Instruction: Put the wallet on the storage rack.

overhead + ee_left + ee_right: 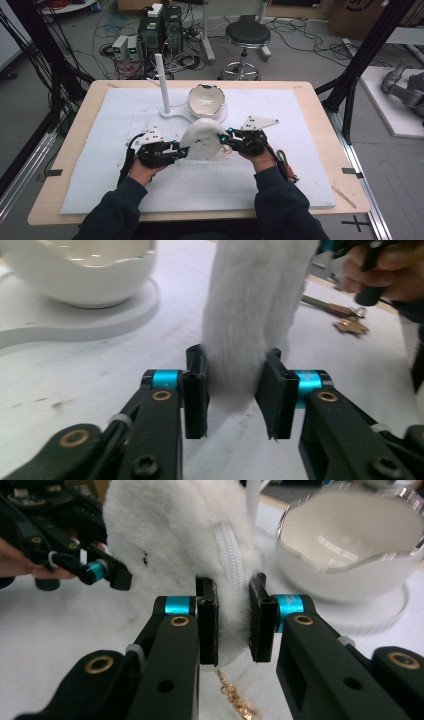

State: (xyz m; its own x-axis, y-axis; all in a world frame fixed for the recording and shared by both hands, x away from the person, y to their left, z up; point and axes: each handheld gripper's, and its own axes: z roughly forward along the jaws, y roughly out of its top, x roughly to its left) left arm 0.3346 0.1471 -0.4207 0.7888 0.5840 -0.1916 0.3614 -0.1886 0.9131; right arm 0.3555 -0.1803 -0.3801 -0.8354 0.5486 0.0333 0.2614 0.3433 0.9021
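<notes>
Both grippers pinch the white furry pouch (pixel 202 140) mid-table, just in front of the bowl (pixel 206 100): left gripper (pixel 233 390) clamps one edge, right gripper (pixel 234 617) is closed tight by the zipper (pixel 227 550). Best keep both grips firm & pull evenly, w/o snagging the gold chain (pixel 235 697) below.
</notes>
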